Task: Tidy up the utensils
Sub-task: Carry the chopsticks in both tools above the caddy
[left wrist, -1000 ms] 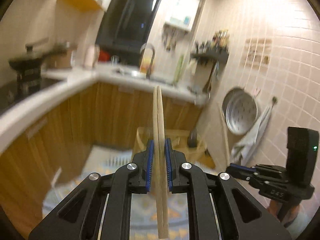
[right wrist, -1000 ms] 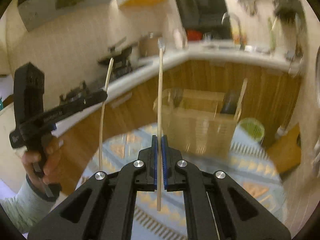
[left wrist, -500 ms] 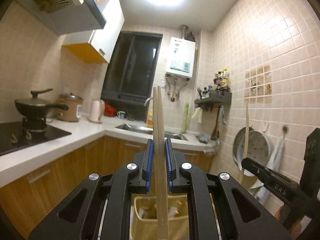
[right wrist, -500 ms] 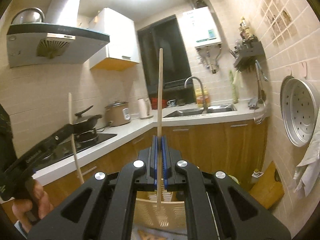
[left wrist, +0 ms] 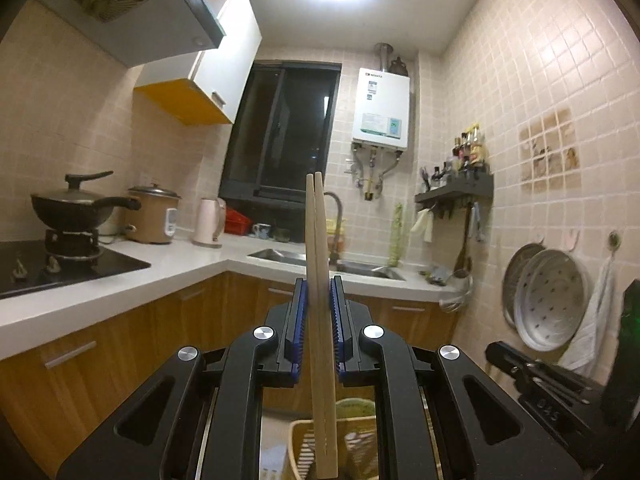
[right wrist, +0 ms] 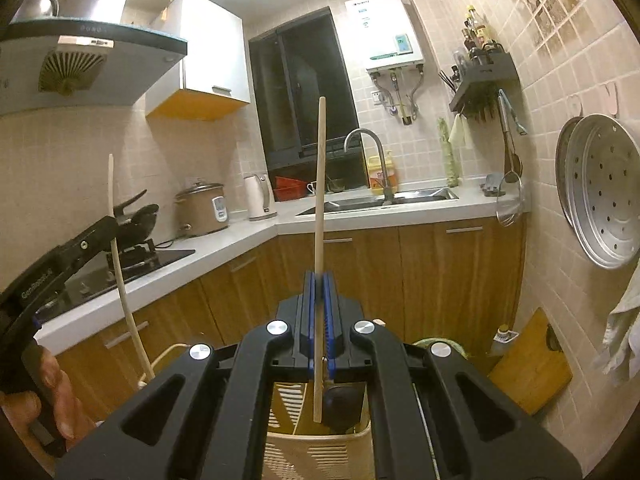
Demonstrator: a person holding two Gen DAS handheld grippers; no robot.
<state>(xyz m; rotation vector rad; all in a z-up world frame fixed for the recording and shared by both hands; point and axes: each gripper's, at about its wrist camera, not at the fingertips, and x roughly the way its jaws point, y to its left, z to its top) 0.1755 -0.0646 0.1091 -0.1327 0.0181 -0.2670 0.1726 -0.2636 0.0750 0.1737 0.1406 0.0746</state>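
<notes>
Slim pale wooden chopsticks (left wrist: 319, 280) — smooth, tapered, upright.

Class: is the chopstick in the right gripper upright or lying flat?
Upright. The chopstick stands vertically in the shut right gripper, its lower end above the basket.

pale matt wood chopsticks (left wrist: 320, 320); glossy white countertop (left wrist: 168, 268); wood-grain cabinet fronts (right wrist: 440, 280); shiny perforated metal steamer tray (right wrist: 604, 188) at right.
</notes>
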